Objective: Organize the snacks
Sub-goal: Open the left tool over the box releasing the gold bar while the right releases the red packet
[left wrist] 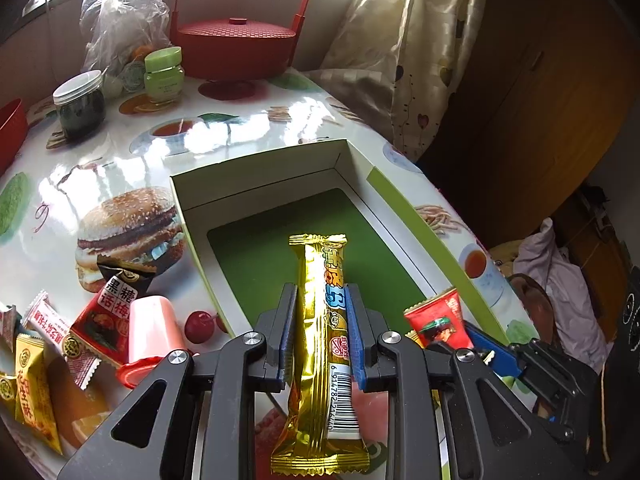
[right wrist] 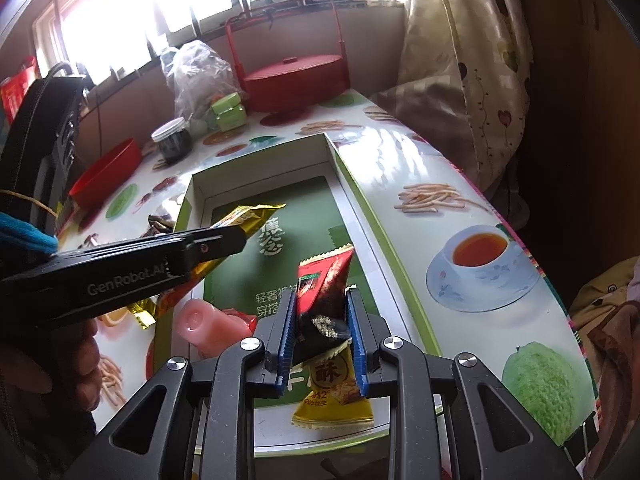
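Printed tablecloth (left wrist: 240, 120), open green-floored box (left wrist: 280, 216) on it. Left gripper (left wrist: 320, 328) pinching gold snack bar (left wrist: 320, 320) above box; right gripper (right wrist: 320, 320) pinching red-and-black snack packet (right wrist: 326, 280).

An open box (left wrist: 352, 168) with a green floor sits on the table, most of its floor bare and open from above. Both grippers hang over its near end, the left gripper (left wrist: 320, 336) beside the right gripper (right wrist: 322, 332). Left of the box, loose snack packets (left wrist: 100, 320) and a pink cup (left wrist: 154, 330) crowd the table. Beyond the box stand jars (left wrist: 80, 104) and a red basket (left wrist: 236, 48); the table between them and the box is clear.
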